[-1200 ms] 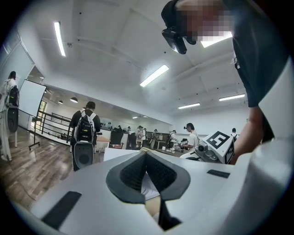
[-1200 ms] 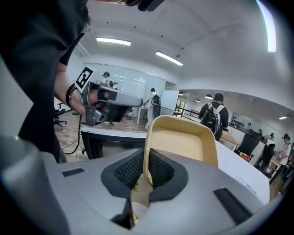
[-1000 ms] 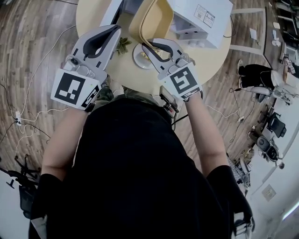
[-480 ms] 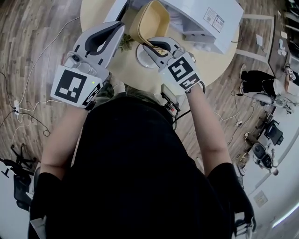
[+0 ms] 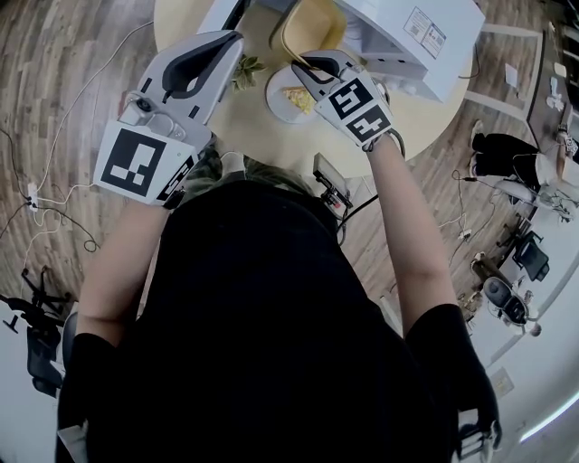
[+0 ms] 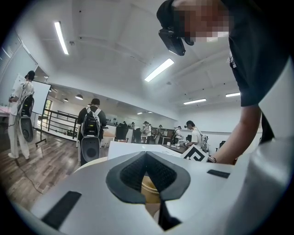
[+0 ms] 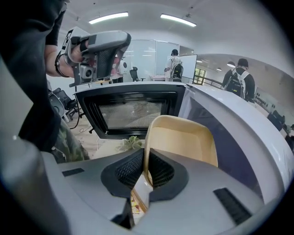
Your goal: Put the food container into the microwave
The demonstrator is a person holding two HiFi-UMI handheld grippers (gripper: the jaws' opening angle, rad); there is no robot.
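Note:
The yellow food container (image 7: 183, 142) hangs tilted in my right gripper (image 7: 146, 158), whose jaws are shut on its near rim. It is right in front of the white microwave (image 7: 239, 128), whose dark glass door (image 7: 128, 112) stands open to the left. In the head view the container (image 5: 312, 23) and right gripper (image 5: 303, 65) are at the top, against the microwave (image 5: 407, 36). My left gripper (image 5: 231, 41) is held beside them on the left, shut and holding nothing. The left gripper view shows its closed tips (image 6: 146, 153) with the container (image 6: 149, 188) behind them.
A white plate (image 5: 289, 93) with a bit of food and a green sprig (image 5: 244, 70) lie on the round wooden table (image 5: 262, 136). Cables trail over the wooden floor (image 5: 54, 181). Several people stand in the room behind.
My right gripper has carried the container away from me toward the microwave, uncovering the plate beneath. The left gripper has barely shifted.

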